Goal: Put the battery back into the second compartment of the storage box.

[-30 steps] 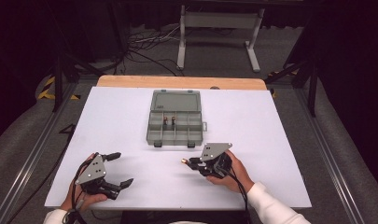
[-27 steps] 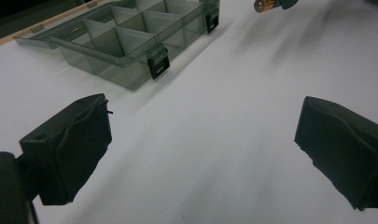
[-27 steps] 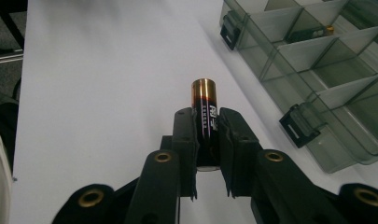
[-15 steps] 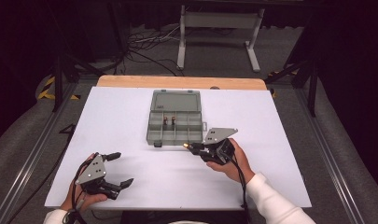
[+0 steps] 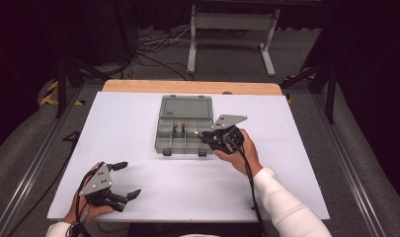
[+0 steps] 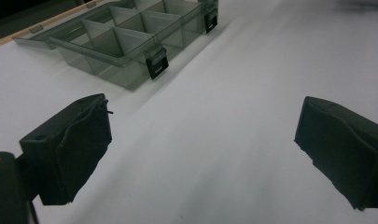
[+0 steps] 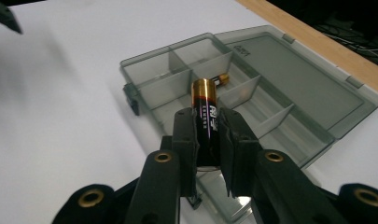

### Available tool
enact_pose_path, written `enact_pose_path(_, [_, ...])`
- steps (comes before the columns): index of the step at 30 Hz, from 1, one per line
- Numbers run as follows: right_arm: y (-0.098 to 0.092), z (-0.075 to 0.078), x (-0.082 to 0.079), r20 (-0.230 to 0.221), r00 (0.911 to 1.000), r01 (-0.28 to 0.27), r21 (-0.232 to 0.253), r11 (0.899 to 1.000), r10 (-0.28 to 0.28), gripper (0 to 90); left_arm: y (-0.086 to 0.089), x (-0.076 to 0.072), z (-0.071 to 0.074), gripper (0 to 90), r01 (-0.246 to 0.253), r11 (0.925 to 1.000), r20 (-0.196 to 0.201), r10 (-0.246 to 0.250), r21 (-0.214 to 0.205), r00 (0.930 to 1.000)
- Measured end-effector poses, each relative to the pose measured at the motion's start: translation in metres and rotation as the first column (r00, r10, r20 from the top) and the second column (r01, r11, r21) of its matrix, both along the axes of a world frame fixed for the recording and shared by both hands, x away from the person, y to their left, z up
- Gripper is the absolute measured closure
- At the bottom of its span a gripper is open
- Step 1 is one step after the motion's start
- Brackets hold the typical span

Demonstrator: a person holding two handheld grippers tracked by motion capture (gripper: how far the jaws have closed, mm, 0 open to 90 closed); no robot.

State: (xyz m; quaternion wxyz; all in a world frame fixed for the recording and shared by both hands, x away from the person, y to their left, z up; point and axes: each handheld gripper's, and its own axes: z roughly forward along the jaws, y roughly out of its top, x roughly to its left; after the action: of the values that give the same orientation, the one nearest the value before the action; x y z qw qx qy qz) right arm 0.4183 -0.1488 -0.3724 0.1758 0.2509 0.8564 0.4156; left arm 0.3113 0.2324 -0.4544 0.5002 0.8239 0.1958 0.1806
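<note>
A grey clear organizer box lies open on the white table, its lid flat behind it. Two batteries rest in its middle compartments. My right gripper hovers over the box's right front corner, shut on a black and gold battery that sticks out past the fingertips. In the right gripper view the right gripper points at the box, where another battery lies behind a divider. My left gripper rests near the table's front left, open with nothing between its pads; it faces the box.
The white tabletop has a wooden strip along its far edge. Beyond it stand a metal frame and floor cables. A cable trails from the right gripper along the white sleeve.
My right gripper has risen and moved away from the front edge toward the box, carrying the battery. The left gripper has stayed put.
</note>
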Motion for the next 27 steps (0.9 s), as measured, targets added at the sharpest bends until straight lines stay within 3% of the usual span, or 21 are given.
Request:
enact_pose_path(11, [0.028,0.003,0.032,-0.007,0.9976,0.068,-0.014,0.998,-0.068,78.0,0.001,0.000,0.000,4.0,-0.001,1.0000,0.003,0.001,-0.001,1.0000])
enact_pose_path(27, [0.066,0.002,0.055,-0.015,0.9939,0.108,-0.065,0.992,-0.109,78.0,0.003,-0.002,-0.001,4.0,-0.008,0.9998,0.007,0.008,-0.016,0.9999])
